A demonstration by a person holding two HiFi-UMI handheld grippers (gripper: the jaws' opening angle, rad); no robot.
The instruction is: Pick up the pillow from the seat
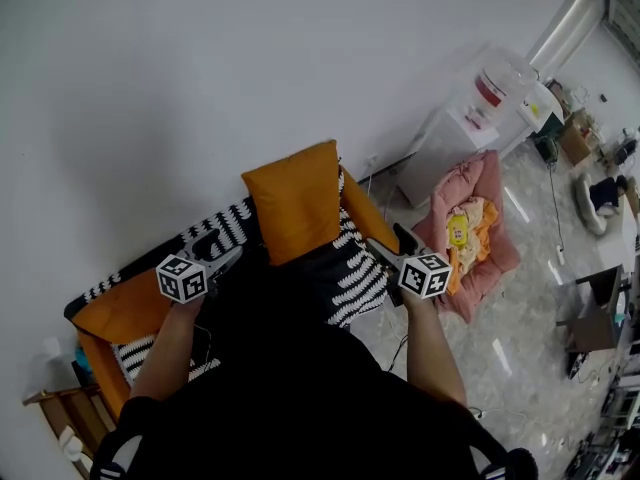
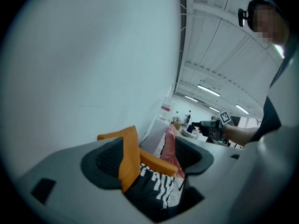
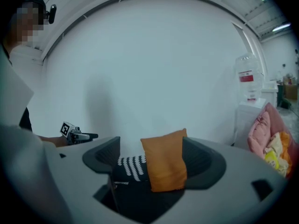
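Orange fabric marks the pillow [image 1: 297, 200], which stands upright at the back of the seat [image 1: 360, 278], leaning toward the white wall [image 1: 200, 68]. This posture leaves both side edges exposed, which is probably why one gripper is held on each side. The left gripper [image 1: 232, 256] sits near the pillow's left edge and the right gripper [image 1: 378, 249] near its right edge. Neither touches it.

Left gripper jaws stand moderately apart and grip nothing. Right gripper jaws stand wide apart, also with nothing gripped. In each gripper view, the pillow lies beyond the pads, not between them.

The head view alone shows both grippers flanking the pillow and the gaps that remain. The left gripper view shows the pillow [image 2: 128, 160] nearly edge-on, with the right gripper [image 2: 212, 125] beyond it. The right gripper view shows the pillow's broad face [image 3: 166, 160] and the left gripper [image 3: 77, 133] on the far side.
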